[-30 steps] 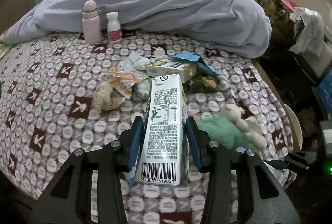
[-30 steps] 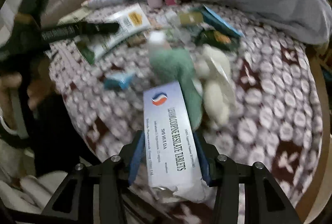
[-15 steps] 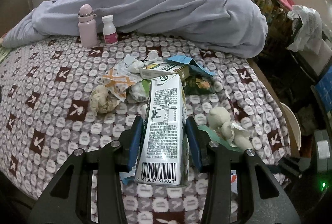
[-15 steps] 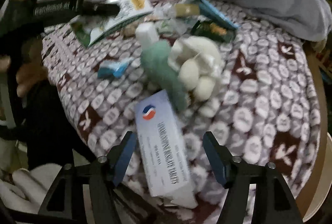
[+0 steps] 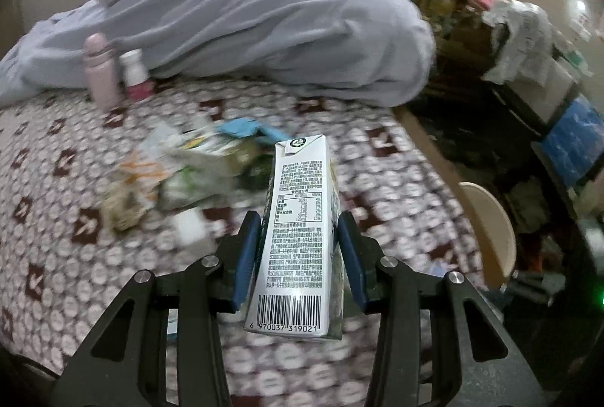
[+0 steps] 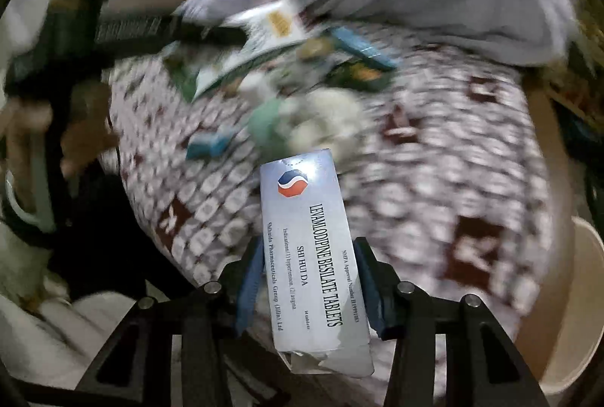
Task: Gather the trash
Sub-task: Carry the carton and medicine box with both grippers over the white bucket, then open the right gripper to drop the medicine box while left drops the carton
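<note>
Left gripper (image 5: 299, 248): closed on the milk carton (image 5: 300, 237), which is clamped between the two blue pads and held above the bedspread (image 5: 49, 226), its top end pointing away from the camera.
Milk carton writing: a barcode numbered 6 970037 319021 is printed at the near end; a nutrition table and lines of small Chinese print are seen above it, too small to be read; a round green mark sits at the top flap.
Right gripper (image 6: 307, 284): the tablet box (image 6: 311, 252) lies between the blue pads; the right pad is seen against the box edge, while contact on the left side cannot be told.
Tablet box writing: "LEVAMLODIPINE BESILATE TABLETS", "SHI HUI DA", "Shihuida Pharmaceuticals Group (Jilin) Ltd", "Indications: (1) hypertension (2) angina" and an NMPA approval number are printed; a red-and-blue hexagon logo is placed at the far end. The near end is torn open.
Trash pile (image 5: 188, 173): blurred wrappers and a small box are left on the bedspread, beyond the milk carton and to its left.
Pink bottle (image 5: 100, 71): stood upright on the bedspread beyond the trash pile, just beside a white bottle (image 5: 135, 75) with a pink label; no writing can be read.
Grey duvet (image 5: 264, 29): heaped behind both bottles.
Plush toy (image 6: 302, 120): a green and cream blur lying beyond the tablet box.
</note>
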Demonstrator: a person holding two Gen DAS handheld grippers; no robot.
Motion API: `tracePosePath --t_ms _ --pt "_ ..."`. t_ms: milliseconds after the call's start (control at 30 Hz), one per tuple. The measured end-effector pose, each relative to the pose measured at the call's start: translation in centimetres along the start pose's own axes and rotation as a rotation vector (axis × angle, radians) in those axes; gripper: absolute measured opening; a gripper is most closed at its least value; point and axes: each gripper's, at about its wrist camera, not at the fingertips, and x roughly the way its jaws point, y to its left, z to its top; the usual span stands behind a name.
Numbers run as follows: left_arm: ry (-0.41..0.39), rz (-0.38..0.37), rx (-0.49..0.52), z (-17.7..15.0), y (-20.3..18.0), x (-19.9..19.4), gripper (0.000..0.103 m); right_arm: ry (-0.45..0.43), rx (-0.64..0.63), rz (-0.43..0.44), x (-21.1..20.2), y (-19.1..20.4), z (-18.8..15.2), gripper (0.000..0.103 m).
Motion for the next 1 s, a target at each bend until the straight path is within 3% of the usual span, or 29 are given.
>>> tracePosePath --t_ms 167,433,733,1000 --pt "0.026 -0.079 0.056 1.2 -5.0 2.3 0.040 -0.093 0.217 -0.160 -4.2 -7.5 -0.9 0.046" --pt "0.101 -0.209 0.143 2.2 -14.3 6.8 0.040 -0.112 0.449 -0.361 -6.5 -17.2 -3.4 0.046" --pt "0.175 -0.297 0.234 1.4 -24.2 11.7 0.040 -0.100 0.606 -0.447 -7.5 -24.0 -6.9 0.046" --pt "0.200 -0.379 0.208 0.9 -27.7 14.3 0.045 -0.107 0.687 -0.503 -7.7 -26.9 -8.8 0.049"
